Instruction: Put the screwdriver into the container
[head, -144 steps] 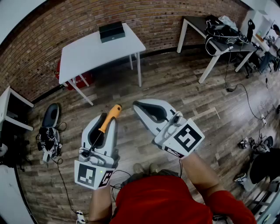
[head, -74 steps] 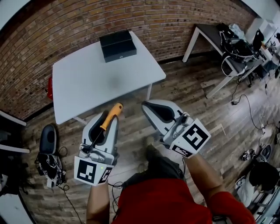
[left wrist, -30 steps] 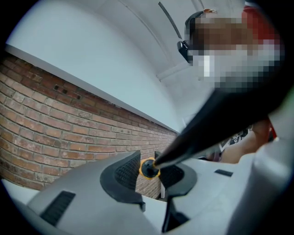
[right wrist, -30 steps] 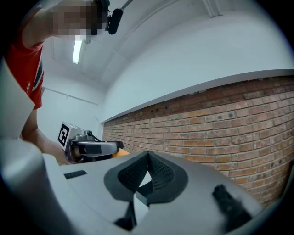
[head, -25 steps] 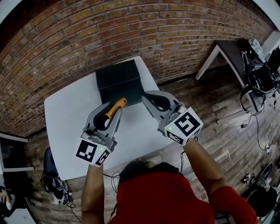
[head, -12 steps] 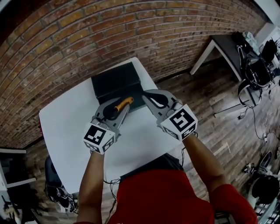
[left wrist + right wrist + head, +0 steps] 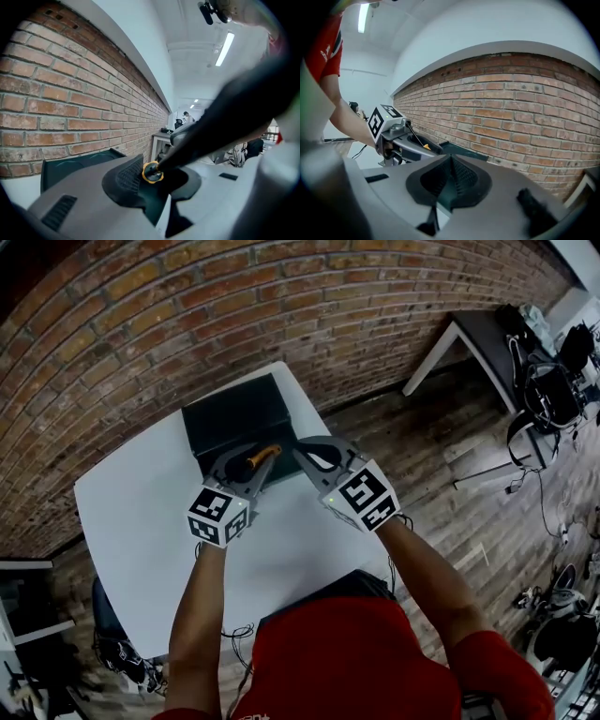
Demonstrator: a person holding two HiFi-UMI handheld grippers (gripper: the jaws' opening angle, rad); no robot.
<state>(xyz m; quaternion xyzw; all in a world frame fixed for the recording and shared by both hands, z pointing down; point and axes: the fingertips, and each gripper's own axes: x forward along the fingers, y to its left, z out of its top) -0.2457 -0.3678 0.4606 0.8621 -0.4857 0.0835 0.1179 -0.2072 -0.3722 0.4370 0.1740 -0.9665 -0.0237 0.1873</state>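
Note:
The screwdriver has an orange handle and a dark shaft. My left gripper is shut on it, and the handle pokes forward over the near edge of the black open container. In the left gripper view the dark shaft runs up to the right from an orange collar between the pads, with the container just beyond. My right gripper hangs beside it at the container's near right corner, shut with nothing in it. Its own view shows the left gripper and the container's rim.
The container stands at the far edge of a white table, close to a brick wall. To the right are a wooden floor and a dark desk with cables and gear.
Both grippers have come forward over the table toward the container. The screwdriver handle has reached the container's near edge. The left gripper's hold has not changed.

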